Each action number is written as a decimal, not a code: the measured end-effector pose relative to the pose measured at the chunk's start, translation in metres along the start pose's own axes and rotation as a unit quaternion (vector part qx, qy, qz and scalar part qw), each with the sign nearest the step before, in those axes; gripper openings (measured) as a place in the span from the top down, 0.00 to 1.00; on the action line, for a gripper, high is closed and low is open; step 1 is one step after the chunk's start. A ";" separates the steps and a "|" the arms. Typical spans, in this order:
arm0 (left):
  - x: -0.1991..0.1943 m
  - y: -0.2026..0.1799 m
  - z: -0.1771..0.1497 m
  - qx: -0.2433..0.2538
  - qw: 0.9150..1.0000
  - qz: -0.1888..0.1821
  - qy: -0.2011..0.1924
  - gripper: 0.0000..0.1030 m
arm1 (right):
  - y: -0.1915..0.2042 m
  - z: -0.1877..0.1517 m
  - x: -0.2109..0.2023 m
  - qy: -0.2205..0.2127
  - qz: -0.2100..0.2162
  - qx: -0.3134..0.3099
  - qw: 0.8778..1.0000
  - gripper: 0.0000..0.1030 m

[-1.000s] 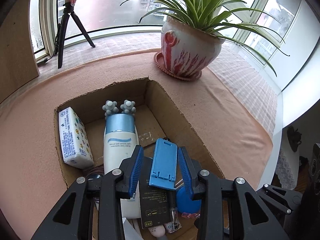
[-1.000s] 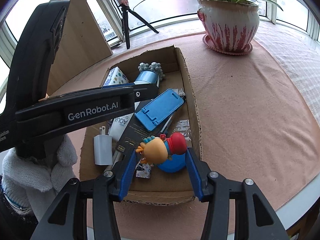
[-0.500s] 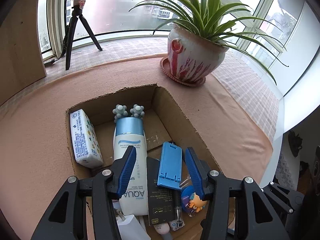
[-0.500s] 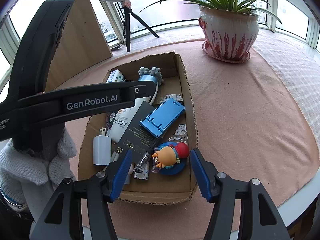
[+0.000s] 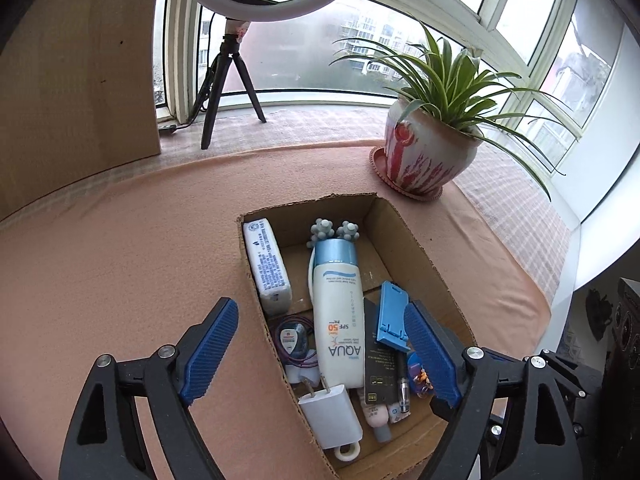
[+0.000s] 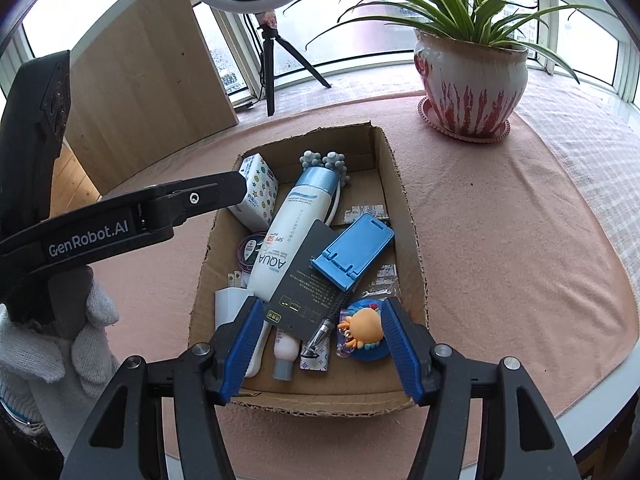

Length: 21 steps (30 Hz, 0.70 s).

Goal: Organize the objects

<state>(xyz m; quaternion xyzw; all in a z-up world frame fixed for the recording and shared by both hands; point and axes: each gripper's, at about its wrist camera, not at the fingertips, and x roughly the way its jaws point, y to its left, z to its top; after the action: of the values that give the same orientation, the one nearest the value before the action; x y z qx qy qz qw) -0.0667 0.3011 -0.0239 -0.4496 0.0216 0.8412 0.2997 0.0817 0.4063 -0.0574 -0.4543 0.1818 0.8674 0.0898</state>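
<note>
— Both claws hang empty over the cardboard box [image 6: 404, 216]. The left gripper [image 5: 320, 350], at the bottom of its own view, has just been spreading its jaws and now stands wide, nothing pressed between the pads.

— And the right gripper [image 6: 320, 346]?

— About half open at the bottom of its frame, pads apart, touching nothing. Just beyond its tips lie a cartoon figure [image 6: 362, 334] and a black card [image 6: 306, 280]; a blue phone stand [image 6: 352, 252] rests on the card mid-frame, a white lotion bottle [image 6: 290, 232] slants to its left, and a tissue pack [image 6: 258, 192] sits at the box's upper left.

— Which step is this?

— It looks like the pause after dropping items in. The pink cloth [image 6: 500, 240] around the box shows no loose objects, so the next move probably means finding whatever remains out of view, or stopping.
</note>
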 end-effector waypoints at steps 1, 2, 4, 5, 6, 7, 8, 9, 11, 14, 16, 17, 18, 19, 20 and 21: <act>-0.005 0.006 -0.001 -0.004 1.000 0.001 -0.001 0.12 | 0.005 0.000 0.000 0.000 0.001 -0.003 1.000 0.44; -0.009 0.011 -0.003 -0.008 1.000 0.004 -0.003 0.08 | 0.009 0.000 0.000 -0.001 0.001 -0.006 1.000 0.44; -0.020 0.022 -0.008 -0.014 1.000 0.009 -0.007 0.05 | 0.019 0.000 -0.001 -0.003 0.004 -0.011 1.000 0.44; -0.025 0.027 -0.011 -0.017 1.000 0.012 -0.008 0.04 | 0.024 0.000 -0.001 -0.004 0.005 -0.013 1.000 0.44; -0.029 0.032 -0.012 -0.020 1.000 0.014 -0.007 0.04 | 0.030 0.000 -0.001 -0.005 0.007 -0.015 1.000 0.43; -0.034 0.037 -0.015 -0.023 1.000 0.016 -0.007 0.04 | 0.035 0.000 -0.001 -0.006 0.008 -0.017 1.000 0.43; -0.039 0.042 -0.018 -0.026 0.999 0.019 -0.007 0.04 | 0.041 0.000 -0.001 -0.007 0.009 -0.020 1.000 0.43; -0.044 0.047 -0.021 -0.028 0.999 0.022 -0.007 0.04 | 0.047 0.001 -0.001 -0.008 0.010 -0.023 1.000 0.42; -0.055 0.057 -0.027 -0.031 0.999 0.028 -0.007 0.04 | 0.058 0.001 -0.002 -0.011 0.011 -0.027 1.000 0.42; -0.071 0.073 -0.038 -0.036 0.998 0.042 -0.008 0.04 | 0.075 0.001 -0.002 -0.018 0.014 -0.030 0.999 0.34; -0.082 0.086 -0.045 -0.042 0.998 0.051 -0.009 0.04 | 0.087 0.001 -0.002 -0.022 0.015 -0.033 0.999 0.32; -0.087 0.092 -0.049 -0.046 0.997 0.056 -0.009 0.04 | 0.093 0.000 -0.002 -0.023 0.016 -0.035 0.999 0.32; -0.092 0.098 -0.053 -0.051 0.997 0.061 -0.009 0.04 | 0.099 0.000 -0.002 -0.024 0.018 -0.038 0.999 0.32; -0.097 0.104 -0.057 -0.056 0.996 0.064 -0.010 0.04 | 0.106 -0.001 -0.001 -0.024 0.019 -0.040 0.999 0.31; -0.103 0.110 -0.061 -0.062 0.996 0.065 -0.011 0.04 | 0.112 -0.002 -0.001 -0.024 0.021 -0.043 0.999 0.30; -0.108 0.116 -0.065 -0.067 0.995 0.067 -0.011 0.04 | 0.119 -0.003 0.000 -0.023 0.025 -0.046 0.998 0.29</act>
<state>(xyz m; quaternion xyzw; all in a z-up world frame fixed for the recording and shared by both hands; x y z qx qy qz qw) -0.0343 0.1336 -0.0066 -0.4564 -0.0078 0.8641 0.2119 0.0454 0.2963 -0.0310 -0.4336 0.1505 0.8870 0.0512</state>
